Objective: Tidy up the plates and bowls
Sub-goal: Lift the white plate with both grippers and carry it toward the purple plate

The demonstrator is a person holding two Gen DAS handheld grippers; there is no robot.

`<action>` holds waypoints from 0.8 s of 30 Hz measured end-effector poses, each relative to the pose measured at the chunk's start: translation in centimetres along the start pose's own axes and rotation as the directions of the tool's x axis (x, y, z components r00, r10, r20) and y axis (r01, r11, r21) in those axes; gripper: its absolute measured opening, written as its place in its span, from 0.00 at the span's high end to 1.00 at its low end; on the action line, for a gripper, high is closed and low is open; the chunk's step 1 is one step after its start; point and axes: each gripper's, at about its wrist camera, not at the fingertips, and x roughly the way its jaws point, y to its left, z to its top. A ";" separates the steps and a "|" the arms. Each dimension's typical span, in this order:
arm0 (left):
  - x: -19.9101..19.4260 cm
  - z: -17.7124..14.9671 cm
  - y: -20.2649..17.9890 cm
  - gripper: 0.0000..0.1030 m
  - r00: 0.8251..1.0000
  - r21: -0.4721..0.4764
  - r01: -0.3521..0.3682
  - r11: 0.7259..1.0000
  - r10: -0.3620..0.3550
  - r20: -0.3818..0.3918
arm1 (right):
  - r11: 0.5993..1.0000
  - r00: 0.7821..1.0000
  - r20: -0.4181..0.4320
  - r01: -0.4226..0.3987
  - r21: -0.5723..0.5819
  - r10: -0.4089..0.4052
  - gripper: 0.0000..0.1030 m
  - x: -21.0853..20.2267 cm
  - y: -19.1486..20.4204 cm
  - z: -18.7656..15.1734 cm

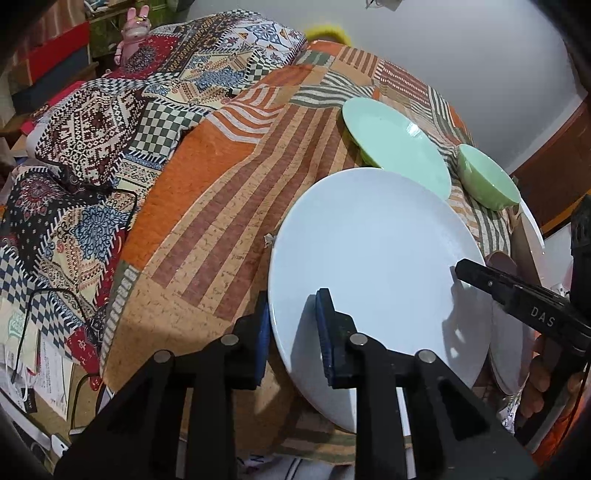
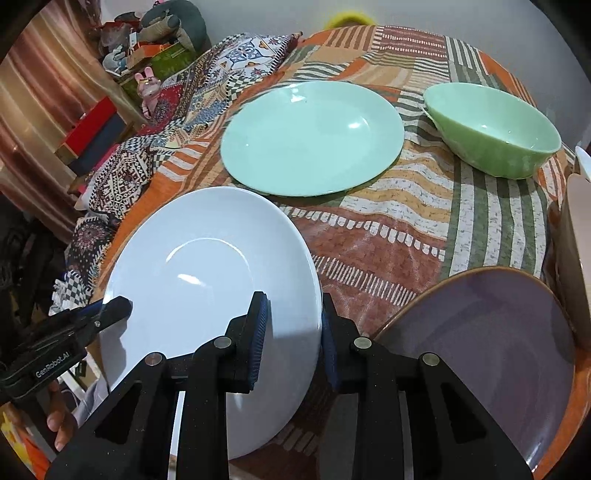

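A white plate [image 1: 376,266] [image 2: 207,280] is held by its rim on both sides above the patterned cloth. My left gripper [image 1: 293,325] has its two blue pads on either side of the plate's left rim and is shut on it. My right gripper [image 2: 293,332] clamps the plate's right rim; it also shows in the left wrist view [image 1: 480,275]. A mint green plate [image 2: 310,138] [image 1: 399,147] lies beyond, and a green bowl [image 2: 491,129] [image 1: 487,177] sits to its right. A grey-purple plate [image 2: 480,343] lies near right.
The table is covered by an orange striped cloth [image 2: 388,236] with a patchwork quilt [image 1: 110,129] bunched at the left. A pale container [image 2: 576,240] stands at the right edge. A pink rabbit figure [image 1: 135,29] and boxes stand beyond the quilt.
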 end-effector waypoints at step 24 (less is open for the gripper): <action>-5.3 -0.1 -8.0 0.78 0.996 0.127 0.032 0.991 -0.043 0.082 | 0.994 0.987 0.160 -0.021 0.106 0.003 0.75 -8.0 -3.3 -2.0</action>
